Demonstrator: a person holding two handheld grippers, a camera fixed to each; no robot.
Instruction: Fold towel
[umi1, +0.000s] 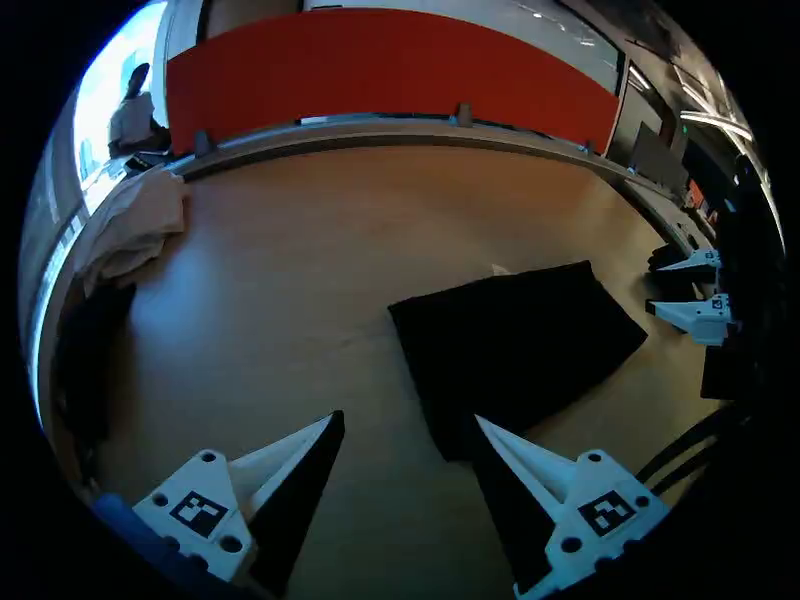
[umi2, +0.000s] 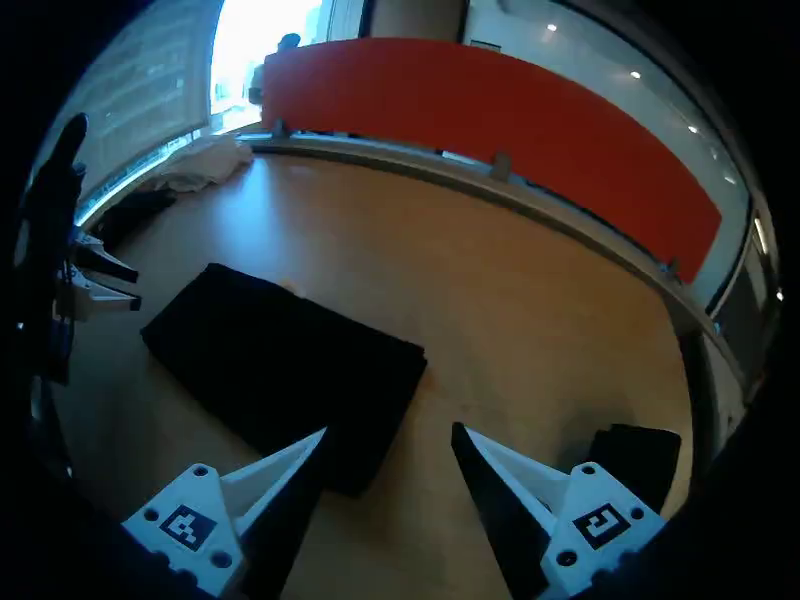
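Note:
A black towel (umi1: 515, 345) lies folded flat on the wooden table (umi1: 290, 250), right of centre in the left gripper view. My left gripper (umi1: 409, 418) stands open just short of its near corner, with nothing between the fingers. Beyond the towel's far side, at the right edge, the right gripper (umi1: 655, 288) points inward. In the right gripper view the same towel (umi2: 285, 370) lies left of centre. My right gripper (umi2: 389, 430) is open over its near right corner and holds nothing. The left gripper (umi2: 136, 288) shows at the far left, also open.
A beige cloth pile (umi1: 135, 225) (umi2: 205, 160) sits at the table's far corner. An orange partition (umi1: 390, 75) (umi2: 500, 110) runs along the back edge. A dark object (umi2: 635, 455) lies near the right gripper. A person (umi1: 135, 110) sits beyond the partition.

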